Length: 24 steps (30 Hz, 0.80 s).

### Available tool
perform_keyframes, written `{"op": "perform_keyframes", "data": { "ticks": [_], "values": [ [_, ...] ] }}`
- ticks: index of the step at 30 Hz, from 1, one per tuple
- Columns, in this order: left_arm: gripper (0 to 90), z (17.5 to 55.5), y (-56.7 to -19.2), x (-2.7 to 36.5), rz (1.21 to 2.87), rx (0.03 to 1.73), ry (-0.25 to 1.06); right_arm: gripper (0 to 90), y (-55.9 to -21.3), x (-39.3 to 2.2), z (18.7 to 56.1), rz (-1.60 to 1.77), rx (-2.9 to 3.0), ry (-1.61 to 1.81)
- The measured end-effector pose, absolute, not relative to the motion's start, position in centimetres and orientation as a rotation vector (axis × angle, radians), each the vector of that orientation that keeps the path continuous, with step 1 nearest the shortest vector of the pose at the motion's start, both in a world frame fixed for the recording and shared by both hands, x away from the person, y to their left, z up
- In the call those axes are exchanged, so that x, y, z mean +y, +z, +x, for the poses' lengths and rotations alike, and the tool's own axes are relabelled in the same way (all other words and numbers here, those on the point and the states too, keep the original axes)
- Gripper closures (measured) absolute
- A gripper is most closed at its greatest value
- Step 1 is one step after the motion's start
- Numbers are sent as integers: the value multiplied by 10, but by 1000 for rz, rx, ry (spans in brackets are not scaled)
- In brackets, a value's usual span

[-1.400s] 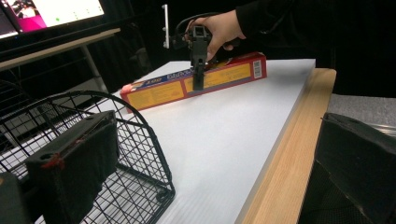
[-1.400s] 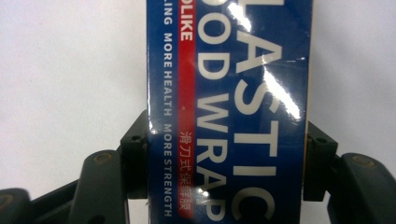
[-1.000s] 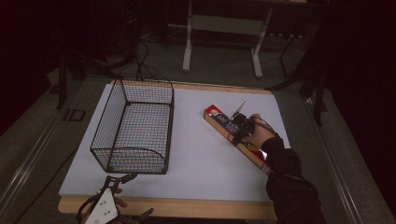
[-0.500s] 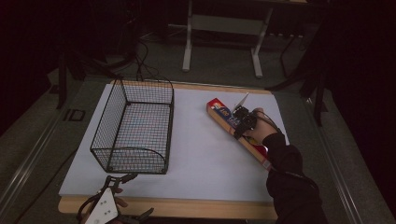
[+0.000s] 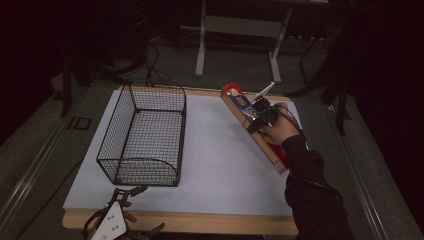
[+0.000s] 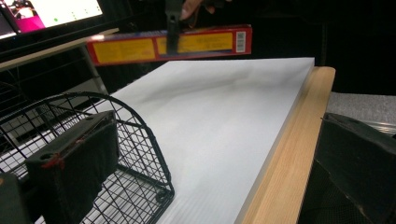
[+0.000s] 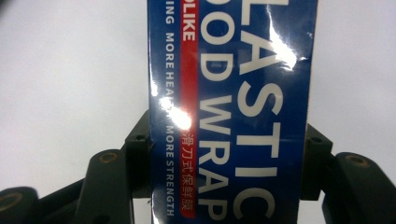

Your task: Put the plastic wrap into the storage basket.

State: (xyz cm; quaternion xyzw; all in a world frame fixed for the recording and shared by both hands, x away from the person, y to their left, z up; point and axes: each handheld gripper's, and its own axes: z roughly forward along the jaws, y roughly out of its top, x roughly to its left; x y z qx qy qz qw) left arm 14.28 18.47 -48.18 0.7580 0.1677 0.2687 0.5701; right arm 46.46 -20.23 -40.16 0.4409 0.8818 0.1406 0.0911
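Gripper, right (image 5: pixel 258 116): jaws clamped across the sides of the wrap box (image 5: pixel 252 126), near its middle; the right gripper view shows a jaw pressed against each long edge of the blue face (image 7: pixel 233 112).
Wrap box: long, red and blue, held lengthwise, clear of the white mat (image 5: pixel 220 150) at the table's right side, well apart from the basket (image 5: pixel 142 137).
Gripper, left (image 5: pixel 117 225): at the table's near edge, just in front of the basket; jaws stand apart with nothing between them.
Basket: black wire, empty, on the mat's left half.
Progress, judged: pick-up done, box lifted; carry across to the basket and release there are probably left.
Views compared: the left gripper view gives the box's yellow side (image 6: pixel 168 45) and the air gap beneath it, which the high view leaves doubtful. The right gripper view gives the lettering, "PLASTIC FOOD WRAP" in part. The high view alone gives the spacing of box, basket and both hands.
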Motion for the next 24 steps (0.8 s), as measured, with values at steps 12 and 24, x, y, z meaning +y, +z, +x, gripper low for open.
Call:
{"op": "perform_keyframes", "data": {
  "ticks": [12, 24],
  "values": [
    [6, 143, -482, 185, 1779, 392, 627, 404, -362, -165, 456, 1226, 2571, 555],
    [6, 142, -482, 186, 1778, 391, 627, 404, -331, -112, 448, 1117, 2559, 659]
  ]
}}
